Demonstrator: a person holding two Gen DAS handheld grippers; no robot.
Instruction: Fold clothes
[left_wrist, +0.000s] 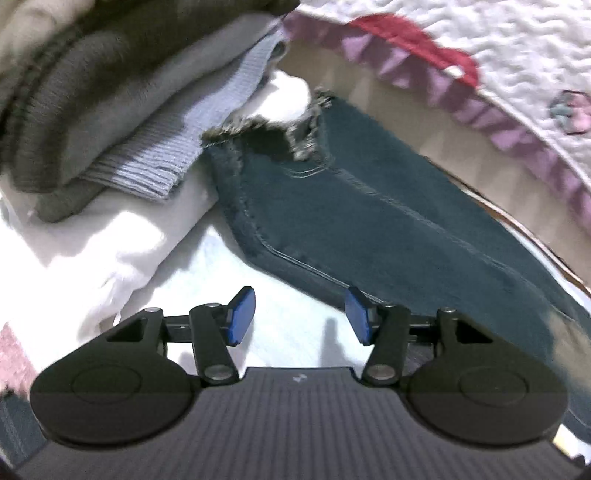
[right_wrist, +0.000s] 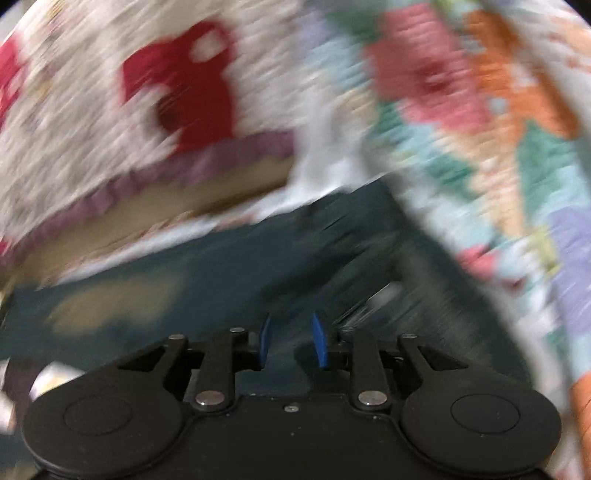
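Note:
Dark teal jeans lie on a white surface, the frayed hem of a leg pointing away towards a stack of folded clothes. My left gripper hovers over the white surface just beside the jeans' near edge, open, with nothing between its blue pads. The right wrist view is smeared by motion. There the jeans fill the middle, and my right gripper sits low over them. Its blue pads stand a narrow gap apart, and I see no cloth pinched between them.
The stack holds a grey-brown sweater, a light blue ribbed piece and white cloth. A white quilt with a purple ruffle and red patches borders the far side. A colourful patchwork quilt rises on the right.

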